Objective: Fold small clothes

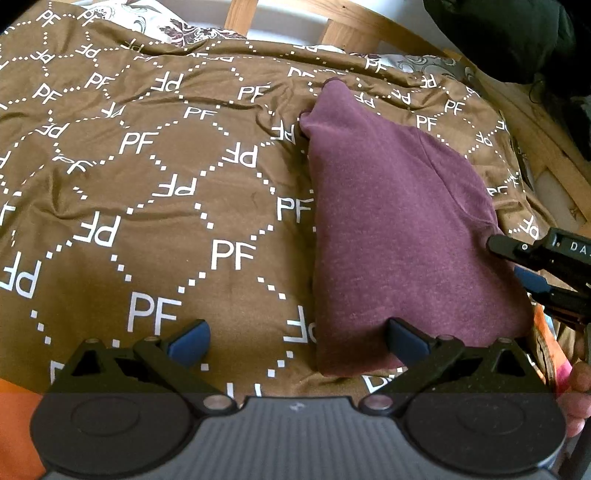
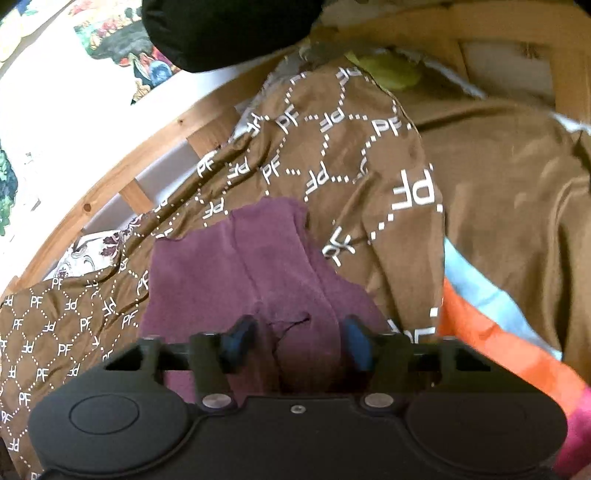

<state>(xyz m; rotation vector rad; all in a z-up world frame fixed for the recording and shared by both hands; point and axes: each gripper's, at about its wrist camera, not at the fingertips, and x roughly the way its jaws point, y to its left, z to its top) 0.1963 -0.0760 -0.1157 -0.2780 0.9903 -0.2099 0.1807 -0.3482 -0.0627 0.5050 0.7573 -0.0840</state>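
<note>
A purple garment [image 1: 388, 221] lies folded into a long shape on the brown bedspread, narrow end far, wide end near. My left gripper [image 1: 297, 332] stands open and wide at its near left corner, the right pad over the cloth and the left pad over the bedspread. My right gripper [image 1: 508, 260] reaches in from the right at the garment's right edge. In the right wrist view, the right gripper [image 2: 300, 336] has its blue pads against a bunched ridge of the purple garment [image 2: 229, 266], which fills the gap between them.
The brown bedspread [image 1: 147, 192] with white PF lettering covers the bed. A wooden bed frame [image 1: 343, 33] and a patterned pillow [image 1: 184, 29] lie beyond. A black bundle [image 2: 229, 29] sits at the far edge. Orange and blue striped cloth [image 2: 491, 325] lies to the right.
</note>
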